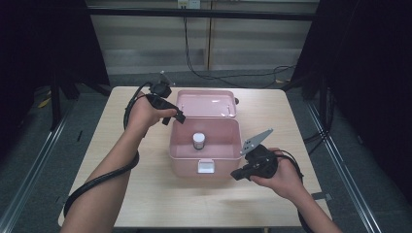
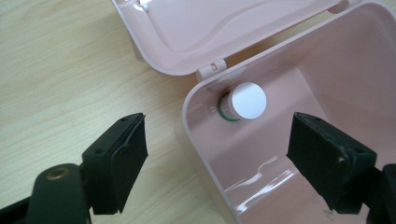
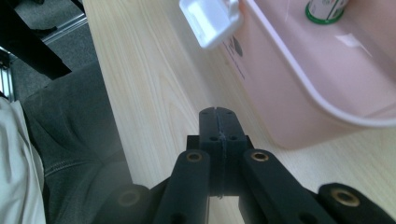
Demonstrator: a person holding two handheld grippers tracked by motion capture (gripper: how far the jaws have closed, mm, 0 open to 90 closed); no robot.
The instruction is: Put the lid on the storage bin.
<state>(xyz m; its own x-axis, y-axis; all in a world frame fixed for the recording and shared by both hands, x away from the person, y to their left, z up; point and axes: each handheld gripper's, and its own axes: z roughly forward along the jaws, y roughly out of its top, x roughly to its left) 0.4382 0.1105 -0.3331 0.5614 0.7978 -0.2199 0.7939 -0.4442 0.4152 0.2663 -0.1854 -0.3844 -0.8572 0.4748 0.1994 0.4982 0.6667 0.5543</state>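
High view shows a pink box (image 1: 205, 153) standing near the middle of the table (image 1: 145, 194), its lid (image 1: 206, 103) swung back flat toward the far edge. Inside, toward the box's far wall, a small bottle (image 1: 198, 141) with a white cap stands upright, touching neither gripper. The left gripper (image 1: 171, 112) hovers at the box's far left corner with its pads spread wide and nothing between them; its own view looks down past that corner at the bottle (image 2: 243, 102) below. The right gripper (image 1: 235, 174) sits off the box's near right corner, its pads pressed together on nothing, with the white latch (image 3: 211, 19) on the front wall just ahead of it.

As I read it, the bottle is already placed and both grippers are free, so the loading looks done. What remains appears to be folding the lid forward over the box and snapping the latch shut. The left gripper seems best placed for the lid.
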